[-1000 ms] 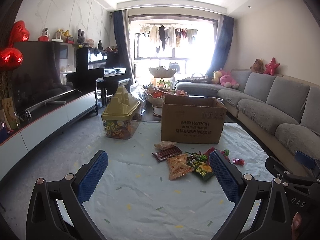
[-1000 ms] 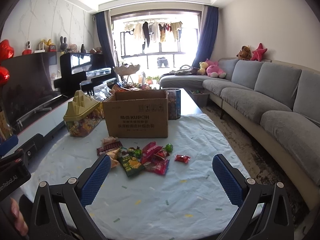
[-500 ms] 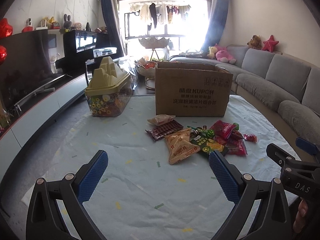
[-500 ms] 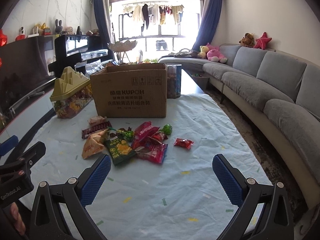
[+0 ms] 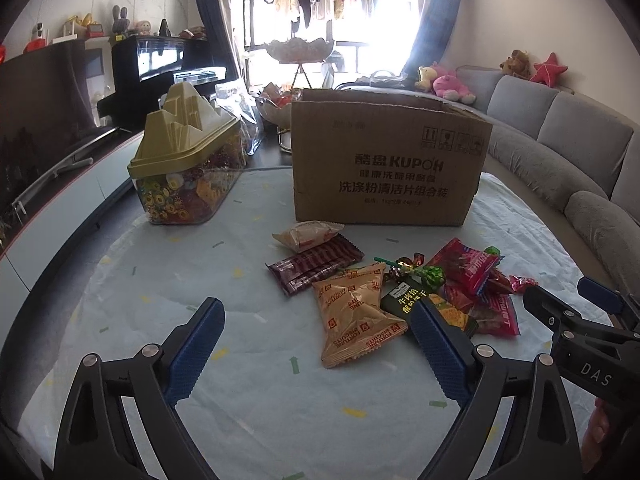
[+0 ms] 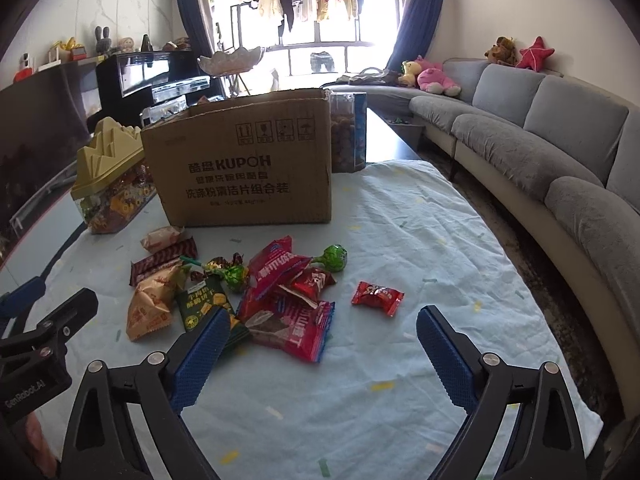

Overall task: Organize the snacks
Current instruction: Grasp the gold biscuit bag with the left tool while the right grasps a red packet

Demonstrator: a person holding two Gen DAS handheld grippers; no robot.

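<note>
A pile of snack packets lies on the pale blue tablecloth (image 5: 248,392) in front of an open brown cardboard box (image 5: 384,164), which also shows in the right wrist view (image 6: 244,172). An orange biscuit bag (image 5: 356,312) lies just ahead of my left gripper (image 5: 316,344), which is open and empty. A big red packet (image 6: 292,324) lies just ahead of my right gripper (image 6: 320,356), also open and empty. A small red candy (image 6: 378,296) lies apart to the right. A green lollipop (image 6: 334,258) and a dark green packet (image 6: 204,304) are in the pile.
A clear sweets container with a gold mountain-shaped lid (image 5: 184,160) stands left of the box. A tall jar with a blue lid (image 6: 348,132) stands behind the box on the right. A grey sofa (image 6: 560,160) runs along the right side.
Both grippers have moved forward and down toward the snack pile, which now looks larger and closer. Both stay open.
</note>
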